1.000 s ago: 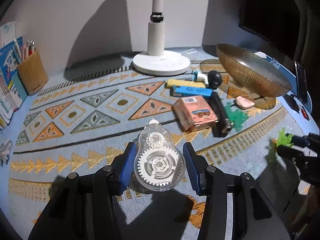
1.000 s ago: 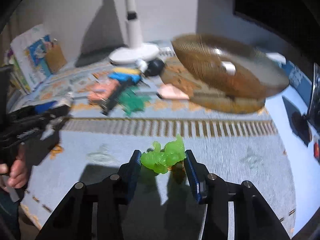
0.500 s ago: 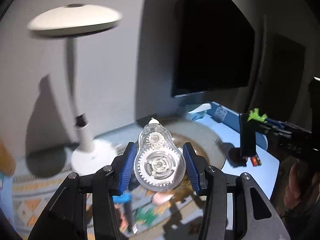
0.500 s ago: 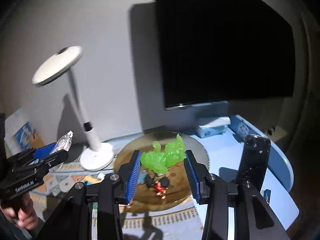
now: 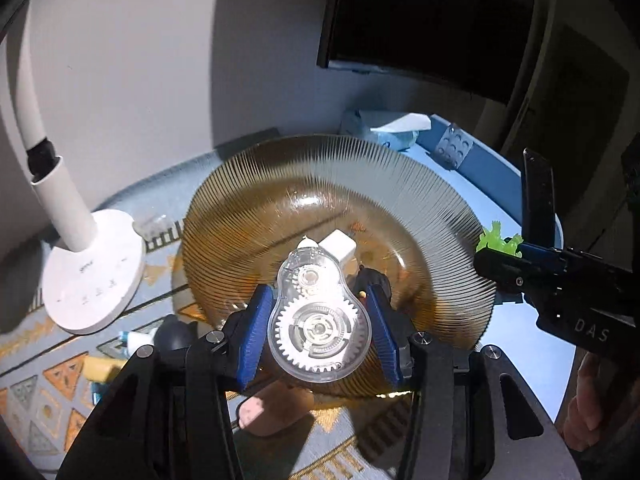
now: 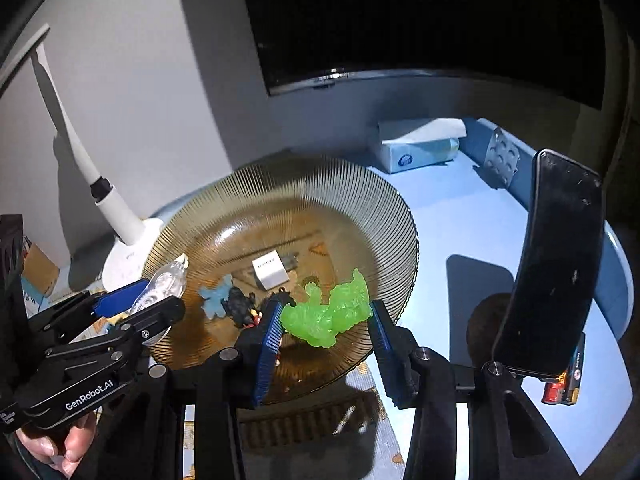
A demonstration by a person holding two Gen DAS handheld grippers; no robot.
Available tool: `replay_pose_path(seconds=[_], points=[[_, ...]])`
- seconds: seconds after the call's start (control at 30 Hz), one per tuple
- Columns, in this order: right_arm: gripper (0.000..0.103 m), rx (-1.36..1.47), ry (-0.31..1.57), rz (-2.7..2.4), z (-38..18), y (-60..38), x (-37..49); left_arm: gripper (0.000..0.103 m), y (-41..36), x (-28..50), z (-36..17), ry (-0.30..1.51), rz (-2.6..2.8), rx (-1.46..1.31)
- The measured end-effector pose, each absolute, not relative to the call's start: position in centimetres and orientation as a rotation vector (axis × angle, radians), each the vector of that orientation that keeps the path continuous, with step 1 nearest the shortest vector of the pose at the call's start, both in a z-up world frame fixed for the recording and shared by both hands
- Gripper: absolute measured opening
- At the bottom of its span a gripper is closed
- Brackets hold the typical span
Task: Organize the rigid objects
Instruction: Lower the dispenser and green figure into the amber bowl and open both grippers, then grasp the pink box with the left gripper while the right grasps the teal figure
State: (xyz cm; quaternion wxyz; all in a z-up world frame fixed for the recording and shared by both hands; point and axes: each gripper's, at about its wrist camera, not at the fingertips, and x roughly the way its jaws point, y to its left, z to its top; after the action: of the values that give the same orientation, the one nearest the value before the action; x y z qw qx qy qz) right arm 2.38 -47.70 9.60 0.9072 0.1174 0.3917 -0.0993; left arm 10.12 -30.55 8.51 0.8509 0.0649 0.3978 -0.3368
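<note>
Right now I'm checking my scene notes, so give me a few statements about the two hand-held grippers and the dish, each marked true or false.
1. The left hand-held gripper holds a clear tape dispenser. True.
2. The right hand-held gripper is empty. False: it holds a green toy.
3. The amber glass dish already contains a white box. True.
4. The dish sits on the floor. False: it sits on the table.

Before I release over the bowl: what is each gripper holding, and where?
Left gripper: clear tape dispenser, jaws on its wide sides. Right gripper: green toy, gripped at its two ends.
</note>
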Motion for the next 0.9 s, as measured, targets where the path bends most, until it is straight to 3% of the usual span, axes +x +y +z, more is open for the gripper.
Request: replay_pose_path(seconds=[0.2, 0.27, 0.3, 0.63, 0.9], points=[[0.043, 0.240, 0.832, -0.209, 8.8, -48.1, 2.9, 0.047, -31.5, 10.6, 7.7, 0.866, -0.713, 0.142], [0.055, 0.258, 0.826, -0.217, 9.0, -48.5, 2.7, 0.062, -31.1, 10.7, 8.1, 0.870, -0.718, 0.113], [0.063, 0.262, 0.812, -0.223, 9.3, -48.7, 2.4, 0.065, -30.5, 10.7, 8.7, 0.854, -0.719, 0.089], [0.063, 0.299, 0.672, -0.231, 14.3, -48.6, -2.4, 0.066, -20.3, 7.2, 16.3, 0.663, -0.632, -0.022], [0.063, 0.259, 0.637, -0.122, 15.8, -43.0, -5.0, 0.066, -10.8, 3.1, 18.2, 0.606, -0.497, -0.092]])
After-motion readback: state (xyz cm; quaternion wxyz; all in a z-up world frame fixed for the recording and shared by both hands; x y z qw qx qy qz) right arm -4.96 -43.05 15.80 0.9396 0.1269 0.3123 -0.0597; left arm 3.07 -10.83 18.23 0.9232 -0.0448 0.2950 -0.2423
